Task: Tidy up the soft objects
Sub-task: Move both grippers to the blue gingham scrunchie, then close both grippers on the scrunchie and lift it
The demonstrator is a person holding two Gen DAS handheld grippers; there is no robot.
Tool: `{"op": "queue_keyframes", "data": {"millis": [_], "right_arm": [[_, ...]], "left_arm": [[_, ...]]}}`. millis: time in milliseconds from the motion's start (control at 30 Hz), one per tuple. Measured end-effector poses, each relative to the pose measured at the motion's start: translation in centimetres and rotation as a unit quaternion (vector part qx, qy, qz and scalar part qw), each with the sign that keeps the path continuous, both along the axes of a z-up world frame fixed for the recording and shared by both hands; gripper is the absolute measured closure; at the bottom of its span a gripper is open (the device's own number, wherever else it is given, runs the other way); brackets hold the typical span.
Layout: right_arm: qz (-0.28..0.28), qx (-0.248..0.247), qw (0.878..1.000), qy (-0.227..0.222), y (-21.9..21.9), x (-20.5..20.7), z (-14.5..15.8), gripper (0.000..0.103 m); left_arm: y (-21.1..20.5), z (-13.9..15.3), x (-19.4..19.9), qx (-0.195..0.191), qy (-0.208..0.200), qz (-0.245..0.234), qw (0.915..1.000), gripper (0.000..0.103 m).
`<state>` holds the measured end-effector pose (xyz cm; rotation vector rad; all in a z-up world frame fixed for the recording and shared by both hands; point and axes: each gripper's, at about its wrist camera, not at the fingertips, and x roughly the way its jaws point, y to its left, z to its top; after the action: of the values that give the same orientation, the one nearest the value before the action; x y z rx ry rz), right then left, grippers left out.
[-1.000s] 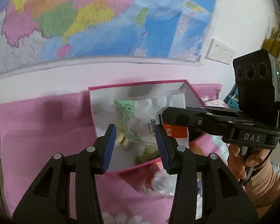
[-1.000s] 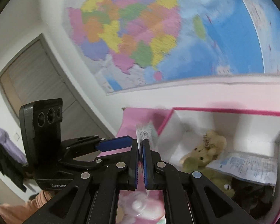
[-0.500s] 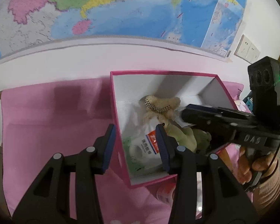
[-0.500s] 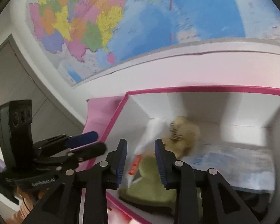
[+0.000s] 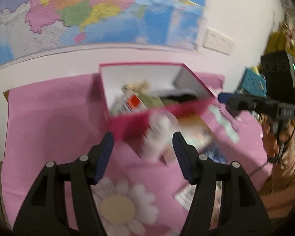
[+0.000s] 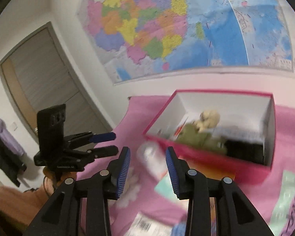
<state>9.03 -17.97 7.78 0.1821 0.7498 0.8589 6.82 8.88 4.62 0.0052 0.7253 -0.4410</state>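
Observation:
A pink box (image 5: 167,109) with white inner walls (image 6: 222,102) sits on the pink cloth. Inside lie a beige teddy bear (image 6: 208,118), a green plush (image 6: 196,137), a white packet with a red label (image 5: 134,101) and something black (image 6: 243,147). My left gripper (image 5: 142,139) is open and empty, above the cloth in front of the box. My right gripper (image 6: 147,154) is open and empty, near the box's front left corner. A blurred white soft pack (image 5: 157,135) lies just in front of the box, also in the right wrist view (image 6: 153,159).
Several flat packets (image 6: 289,192) lie on the cloth (image 5: 49,122) in front of and right of the box. A white flower print (image 5: 120,206) is near me. A wall map (image 6: 167,29) hangs behind; a grey door (image 6: 39,82) stands at left.
Both grippers pulled back from the box and lifted away. The right gripper opened and let the white packet fall into the box. The left gripper stayed open.

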Motion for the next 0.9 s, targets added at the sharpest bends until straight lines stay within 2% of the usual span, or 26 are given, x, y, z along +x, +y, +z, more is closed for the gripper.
{"op": "queue_keyframes", "data": {"millis": [100, 133, 200, 433, 700, 800, 900], "right_arm": [[-0.012, -0.012, 1.000, 0.005, -1.5, -2.2, -0.5, 0.063], [-0.020, -0.013, 1.000, 0.010, -2.0, -2.7, -0.8, 0.058], [-0.036, -0.021, 0.999, 0.020, -3.0, -3.6, -1.6, 0.054], [-0.097, -0.072, 0.989, 0.083, -5.7, -4.4, -7.0, 0.052], [-0.111, -0.083, 0.984, 0.116, -5.8, -2.8, -11.1, 0.052], [-0.109, -0.080, 0.984, 0.120, -5.4, -2.0, -11.9, 0.052], [-0.105, -0.079, 0.984, 0.124, -5.0, -1.3, -12.5, 0.052]], "left_arm": [[-1.8, -1.1, -2.4, 0.001, 0.014, -0.034, 0.9993, 0.040], [-2.6, -1.5, -3.1, 0.001, 0.019, -0.047, 0.9987, 0.040], [-4.1, -2.4, -3.9, 0.007, 0.030, -0.071, 0.9970, 0.040], [-9.7, -5.4, -4.2, 0.014, 0.077, -0.136, 0.9877, 0.040], [-13.1, -7.4, -1.9, 0.017, 0.116, -0.138, 0.9835, 0.040], [-13.7, -7.8, -1.0, 0.012, 0.129, -0.139, 0.9818, 0.045], [-14.5, -8.4, -0.4, 0.011, 0.142, -0.141, 0.9797, 0.054]]}}
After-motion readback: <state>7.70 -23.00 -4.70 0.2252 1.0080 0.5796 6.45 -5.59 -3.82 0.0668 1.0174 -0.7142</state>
